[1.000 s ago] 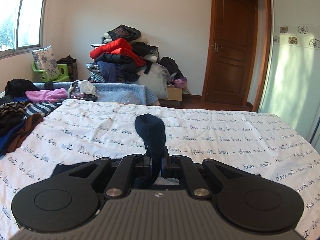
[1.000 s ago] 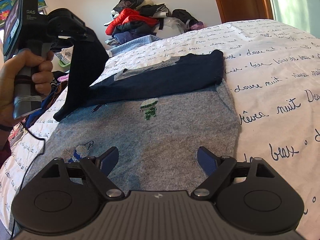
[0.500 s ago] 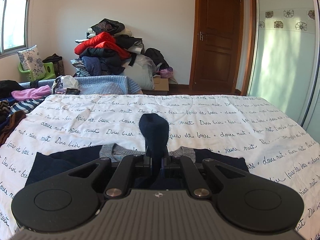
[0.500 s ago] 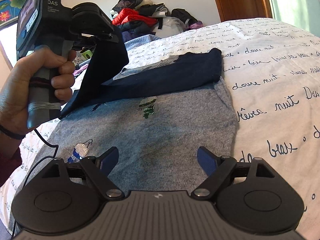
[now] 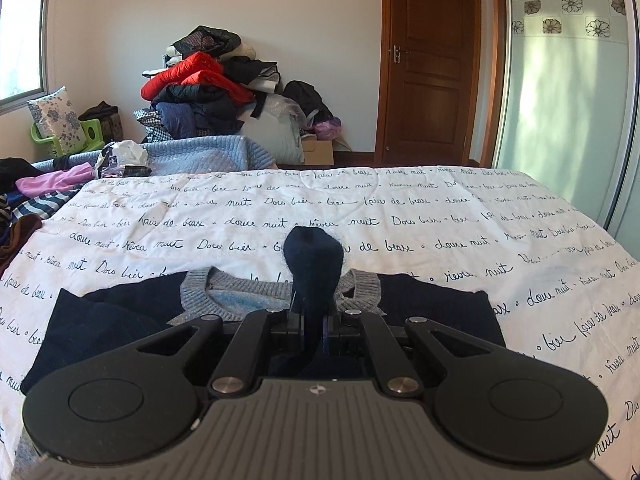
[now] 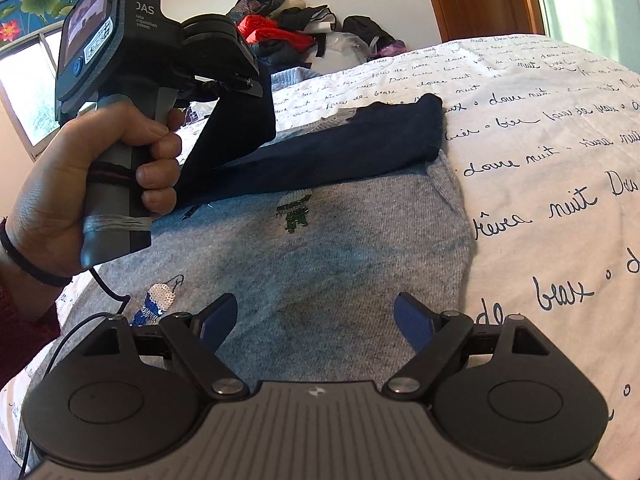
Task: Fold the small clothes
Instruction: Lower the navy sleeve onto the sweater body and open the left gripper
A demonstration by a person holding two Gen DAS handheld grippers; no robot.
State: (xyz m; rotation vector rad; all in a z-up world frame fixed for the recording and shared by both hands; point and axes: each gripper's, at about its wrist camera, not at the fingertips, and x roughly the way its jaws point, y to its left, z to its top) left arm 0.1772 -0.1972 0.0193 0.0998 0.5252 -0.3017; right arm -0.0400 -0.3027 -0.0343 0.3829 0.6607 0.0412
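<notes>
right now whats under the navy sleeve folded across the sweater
The navy sleeve lies across the sweater's grey chest, just above a small green embroidered figure. The neckline shows past it in the left view. The grey it covers is hidden.

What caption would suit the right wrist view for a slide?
Left gripper lifts the navy sleeve of a grey knitted sweater on the bed; open right gripper hovers above.

A white bedspread [image 5: 400, 208] printed with black cursive script covers the bed. Beyond it a heap of clothes [image 5: 208, 80], topped by a red jacket [image 5: 192, 76], stands against the pale wall, near a closed brown wooden door [image 5: 432, 64]. A floral cushion [image 5: 56, 120] rests on a green chair [image 5: 90, 132] below the window [image 5: 20, 44]
</notes>
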